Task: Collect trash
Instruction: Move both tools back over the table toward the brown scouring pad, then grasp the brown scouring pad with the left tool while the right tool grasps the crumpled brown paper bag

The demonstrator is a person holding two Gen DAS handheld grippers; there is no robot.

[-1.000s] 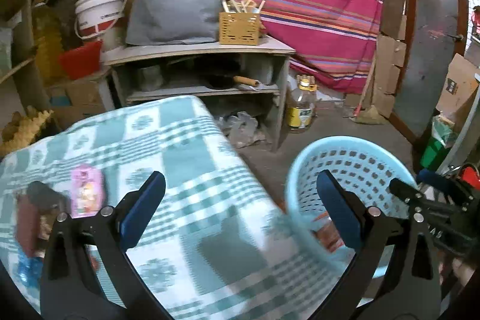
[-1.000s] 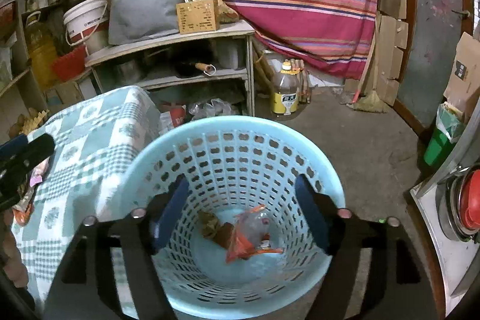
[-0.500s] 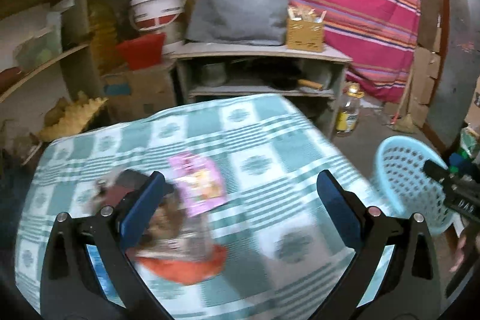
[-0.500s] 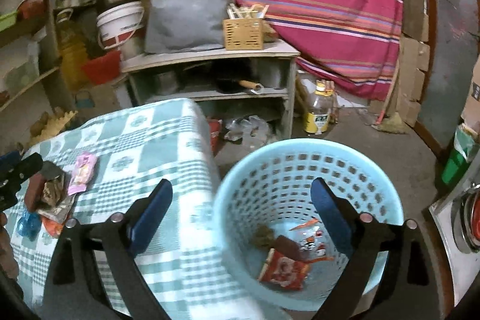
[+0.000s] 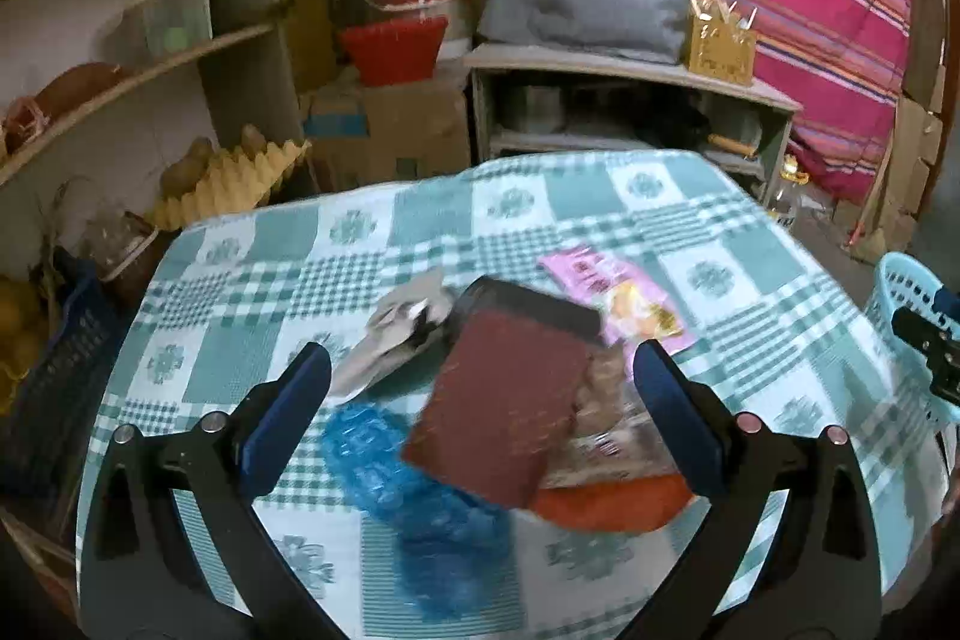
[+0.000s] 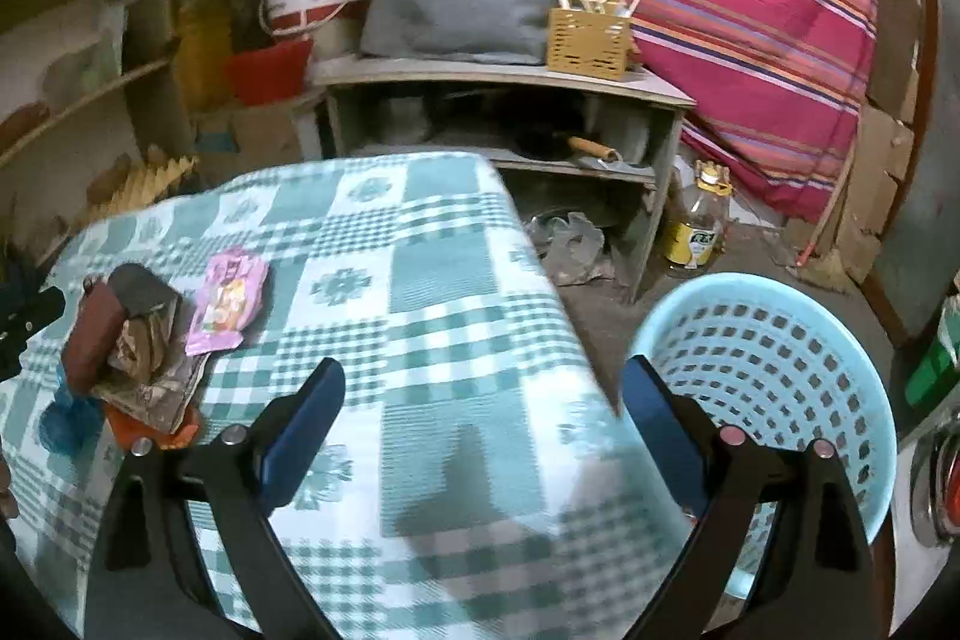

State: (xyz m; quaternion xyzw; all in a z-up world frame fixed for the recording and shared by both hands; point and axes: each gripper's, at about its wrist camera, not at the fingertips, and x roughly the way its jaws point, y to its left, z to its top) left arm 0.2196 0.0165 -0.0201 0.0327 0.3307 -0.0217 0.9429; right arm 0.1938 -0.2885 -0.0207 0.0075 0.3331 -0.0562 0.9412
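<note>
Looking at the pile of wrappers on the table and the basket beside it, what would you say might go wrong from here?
1. The wrappers overlap: the dark red packet lies over the blue plastic and orange wrapper, so the open left gripper may pinch several and drop some.
2. The pink packet lies flat on the tablecloth; the fingers might snag cloth instead.
3. The basket stands off the table's edge, so carried trash could fall short.

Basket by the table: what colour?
Light blue, with a perforated wall. The basket shows best in the right wrist view.
</note>
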